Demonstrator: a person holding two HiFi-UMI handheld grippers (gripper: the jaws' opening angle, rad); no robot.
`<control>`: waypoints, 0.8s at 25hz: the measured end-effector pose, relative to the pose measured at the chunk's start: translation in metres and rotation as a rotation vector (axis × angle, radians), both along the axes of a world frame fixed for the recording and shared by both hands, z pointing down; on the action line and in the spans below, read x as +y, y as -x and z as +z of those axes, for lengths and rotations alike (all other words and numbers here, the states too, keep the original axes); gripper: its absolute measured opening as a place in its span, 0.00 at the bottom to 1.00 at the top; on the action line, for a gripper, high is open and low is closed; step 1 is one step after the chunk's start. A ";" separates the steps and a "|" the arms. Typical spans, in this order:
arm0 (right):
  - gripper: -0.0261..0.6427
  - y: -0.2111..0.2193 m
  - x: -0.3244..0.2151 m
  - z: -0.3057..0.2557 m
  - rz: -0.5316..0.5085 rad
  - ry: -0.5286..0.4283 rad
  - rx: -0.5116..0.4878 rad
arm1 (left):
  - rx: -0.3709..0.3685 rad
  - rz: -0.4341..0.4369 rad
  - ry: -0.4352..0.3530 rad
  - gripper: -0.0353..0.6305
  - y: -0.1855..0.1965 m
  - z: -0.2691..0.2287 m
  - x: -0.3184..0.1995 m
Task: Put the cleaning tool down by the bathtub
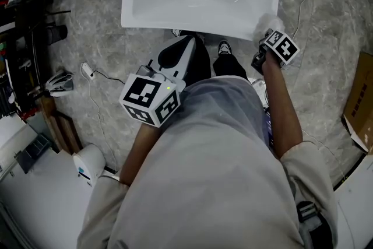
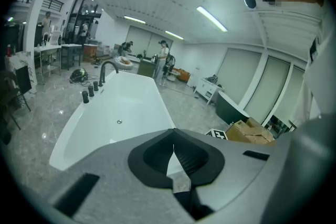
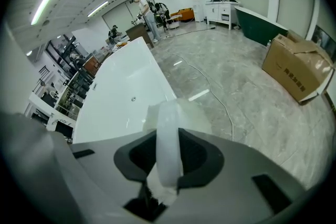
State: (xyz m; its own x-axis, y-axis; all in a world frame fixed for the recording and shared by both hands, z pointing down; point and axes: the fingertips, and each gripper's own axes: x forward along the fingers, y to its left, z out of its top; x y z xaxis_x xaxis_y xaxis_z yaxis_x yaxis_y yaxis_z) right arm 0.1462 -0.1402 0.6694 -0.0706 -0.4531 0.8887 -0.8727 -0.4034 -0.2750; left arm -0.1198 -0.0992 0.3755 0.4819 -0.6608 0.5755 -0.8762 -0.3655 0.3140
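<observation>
The white bathtub (image 1: pixel 135 17) lies on the marble floor ahead of me, its near end at my feet. My right gripper (image 1: pixel 267 44) is at the tub's near right corner, shut on the cleaning tool (image 1: pixel 270 23), a white fluffy pad with a pale plastic handle. In the right gripper view the handle (image 3: pixel 169 139) stands upright between the jaws of that gripper (image 3: pixel 168 157), with the bathtub (image 3: pixel 118 107) beyond. My left gripper (image 1: pixel 178 55) hangs over the tub's near edge. Its jaws meet with nothing between them in the left gripper view (image 2: pixel 174 157), and the bathtub (image 2: pixel 71 134) stretches away behind.
A cardboard box (image 1: pixel 361 103) (image 3: pixel 296 66) sits on the floor at the right. A dark rack (image 1: pixel 32 38) and a white cable (image 1: pixel 96 76) are at the left. A black faucet (image 2: pixel 106 70) stands on the tub's far left rim. People (image 2: pixel 163 57) work far behind.
</observation>
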 end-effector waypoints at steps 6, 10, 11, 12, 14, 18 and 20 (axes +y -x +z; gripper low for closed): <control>0.17 0.000 0.002 0.008 0.108 0.008 -0.031 | -0.001 -0.006 0.005 0.06 0.006 0.003 0.001; 0.17 0.001 0.001 0.013 0.148 0.010 -0.037 | -0.005 -0.022 0.008 0.06 0.016 0.003 0.001; 0.17 0.002 0.001 0.014 0.157 0.011 -0.037 | -0.007 -0.025 0.009 0.06 0.018 0.003 0.001; 0.17 0.003 0.000 0.014 0.167 0.012 -0.039 | -0.008 -0.027 0.010 0.06 0.020 0.002 0.000; 0.17 0.006 -0.002 0.015 0.177 0.011 -0.047 | -0.011 -0.030 0.012 0.06 0.023 0.002 -0.001; 0.17 0.016 -0.003 0.018 0.161 0.025 -0.062 | -0.008 -0.035 0.019 0.06 0.027 0.004 -0.003; 0.17 0.018 -0.001 0.022 0.172 0.039 -0.066 | -0.004 -0.035 0.025 0.06 0.027 0.006 -0.003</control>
State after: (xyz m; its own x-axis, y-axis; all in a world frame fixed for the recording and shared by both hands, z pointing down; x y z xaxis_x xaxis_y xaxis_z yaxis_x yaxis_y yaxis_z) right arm 0.1281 -0.1413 0.6916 -0.0538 -0.4284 0.9020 -0.7705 -0.5568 -0.3104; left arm -0.1464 -0.1025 0.3815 0.4560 -0.6627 0.5940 -0.8898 -0.3264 0.3190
